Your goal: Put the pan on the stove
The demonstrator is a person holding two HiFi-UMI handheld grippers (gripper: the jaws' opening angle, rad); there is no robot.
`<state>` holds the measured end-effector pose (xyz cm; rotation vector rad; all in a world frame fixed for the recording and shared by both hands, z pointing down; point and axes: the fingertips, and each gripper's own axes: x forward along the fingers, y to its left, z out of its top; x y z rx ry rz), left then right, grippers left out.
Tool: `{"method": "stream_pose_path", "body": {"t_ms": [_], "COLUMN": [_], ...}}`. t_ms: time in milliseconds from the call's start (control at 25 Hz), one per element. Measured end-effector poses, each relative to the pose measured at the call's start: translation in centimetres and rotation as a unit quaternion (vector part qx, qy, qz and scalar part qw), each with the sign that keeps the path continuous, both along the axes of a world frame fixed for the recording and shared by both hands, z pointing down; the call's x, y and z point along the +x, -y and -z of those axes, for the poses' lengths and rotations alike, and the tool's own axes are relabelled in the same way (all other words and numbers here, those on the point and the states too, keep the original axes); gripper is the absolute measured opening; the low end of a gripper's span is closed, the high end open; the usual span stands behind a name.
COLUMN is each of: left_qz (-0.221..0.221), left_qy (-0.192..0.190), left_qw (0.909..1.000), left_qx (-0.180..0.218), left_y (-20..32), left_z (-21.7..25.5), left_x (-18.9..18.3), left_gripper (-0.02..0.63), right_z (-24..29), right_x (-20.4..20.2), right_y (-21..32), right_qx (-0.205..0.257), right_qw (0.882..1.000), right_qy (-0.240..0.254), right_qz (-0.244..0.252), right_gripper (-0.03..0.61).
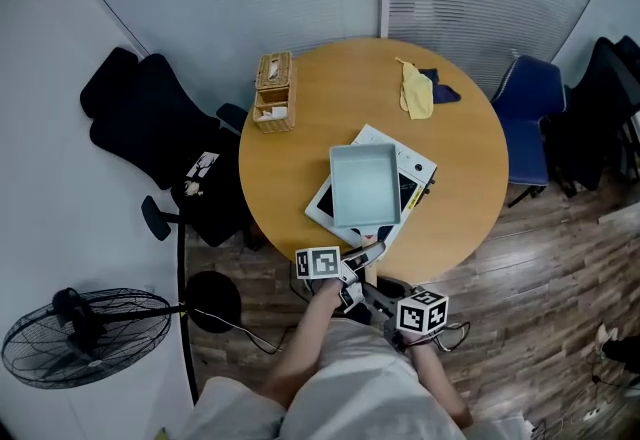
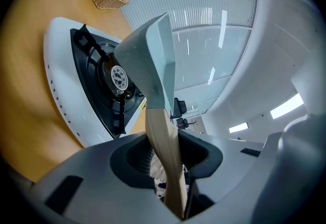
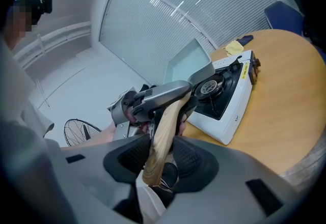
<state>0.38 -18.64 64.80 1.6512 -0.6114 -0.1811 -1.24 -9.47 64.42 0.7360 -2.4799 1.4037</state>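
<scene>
Most of the stove (image 1: pixel 418 168) out of sight beneath the pan (image 1: pixel 365 186).

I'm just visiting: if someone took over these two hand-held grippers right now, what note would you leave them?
Left gripper: shut on the wooden handle of the pale blue square pan.
Right gripper: shut on the same handle, nearer its end.
Done: pan held over the white gas stove on the round wooden table.
Left: seemingly not yet on the black burner; lower it, release.

No legible text, yellow sticker (image 3: pixel 246 70) on the stove (image 3: pixel 232 108) too blurred to read
</scene>
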Motion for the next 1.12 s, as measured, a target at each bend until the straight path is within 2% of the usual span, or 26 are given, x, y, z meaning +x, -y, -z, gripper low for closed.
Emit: {"method": "stream_pose_path", "body": {"t_ms": [520, 1120], "left_qz": [-0.019, -0.01], "left_qy": [-0.015, -0.033], "left_qw": [0.9996, 0.9985], "left_qx": [-0.017, -0.043], "left_y": [-1.1, -0.3], "left_z": [-1.5, -2.5], "left_x": [-0.1, 1.0], "left_gripper": [0.146, 0.146], "right_z": [-1.2, -1.6], "right_x": [-0.4, 0.9], "right_y": [-1.0, -0.2], "right_qx": [-0.012, -0.02], "right_qw": [0.999, 0.999], "right_qy": [-0.007, -0.012], "right_qz": [-0.035, -0.03], "right_gripper": [0.15, 0.153]}}
